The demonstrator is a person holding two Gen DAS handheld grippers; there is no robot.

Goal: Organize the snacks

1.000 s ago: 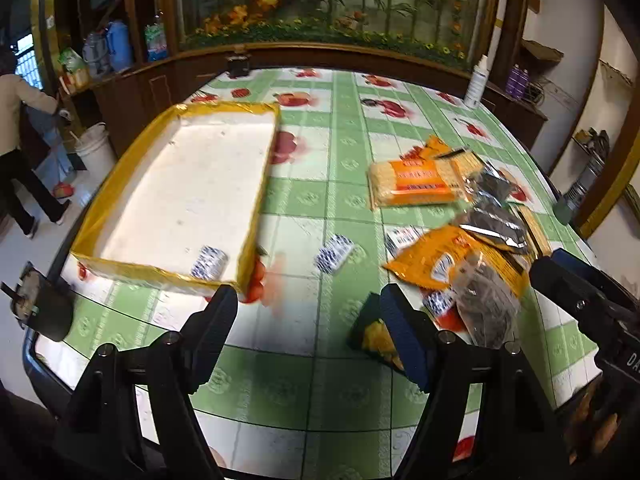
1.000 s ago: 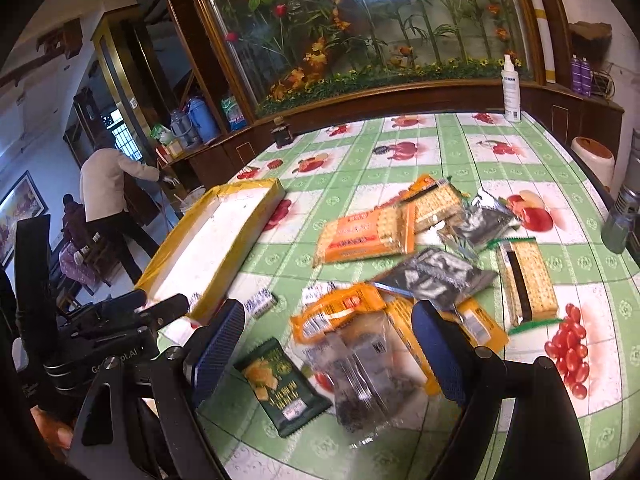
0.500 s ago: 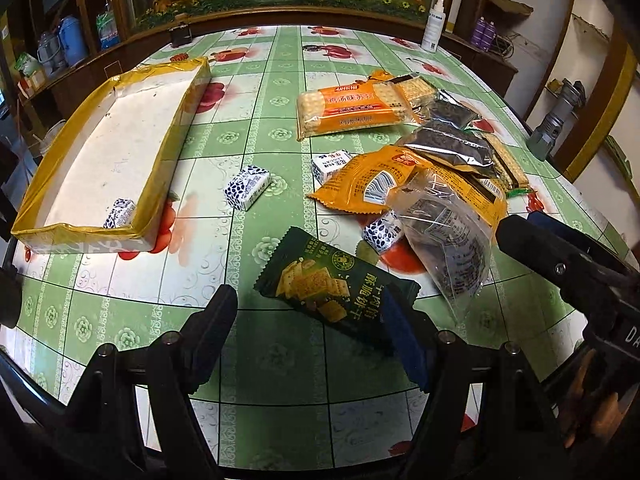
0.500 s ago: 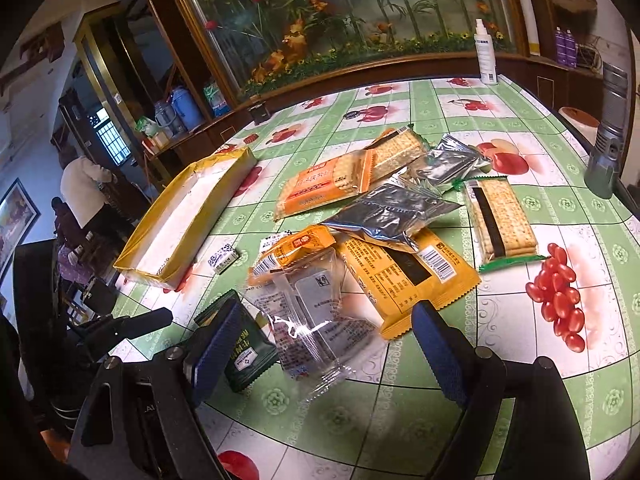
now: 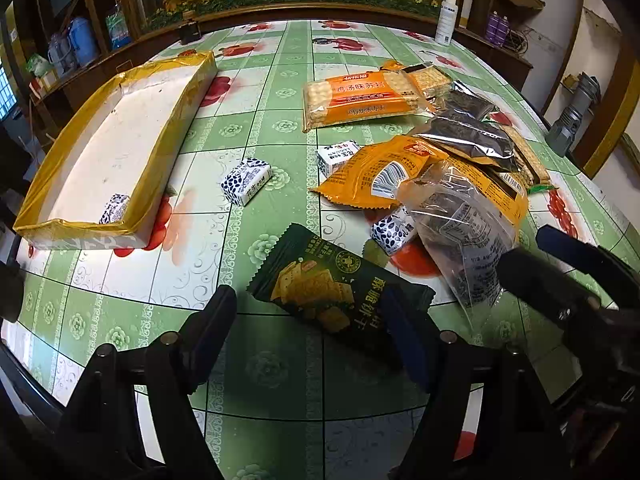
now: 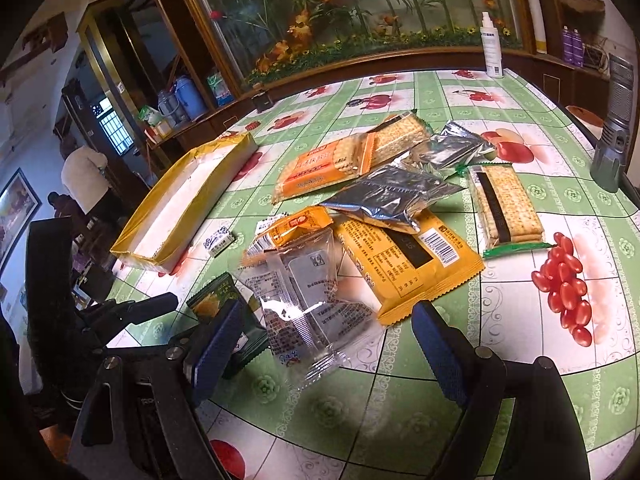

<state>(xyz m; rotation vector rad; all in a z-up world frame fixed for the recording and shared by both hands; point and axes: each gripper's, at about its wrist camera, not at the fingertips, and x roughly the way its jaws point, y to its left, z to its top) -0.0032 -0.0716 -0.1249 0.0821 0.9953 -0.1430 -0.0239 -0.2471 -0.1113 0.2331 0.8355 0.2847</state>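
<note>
My left gripper (image 5: 310, 330) is open just above the table, its jaws either side of the near end of a dark green cracker packet (image 5: 328, 284). My right gripper (image 6: 328, 336) is open over the near end of a clear plastic snack bag (image 6: 308, 300), which also shows in the left wrist view (image 5: 460, 220). A yellow-rimmed white tray (image 5: 100, 160) lies at the left and holds one small blue-and-white candy (image 5: 114, 208). Orange packets (image 5: 384, 176), a cracker pack (image 5: 360, 98) and silver bags (image 5: 468, 136) lie piled at the right.
Loose blue-and-white candies (image 5: 246, 180) lie between tray and pile. A striped cracker pack (image 6: 504, 204) lies at the right. A white spray bottle (image 6: 493, 46) stands at the far table edge, a grey device (image 6: 614, 140) at the right. A person (image 6: 86, 176) stands beyond the table.
Both grippers have moved forward and down towards the snack pile. The green packet now lies between my left jaws, and the clear bag between my right jaws. Both stay open.
</note>
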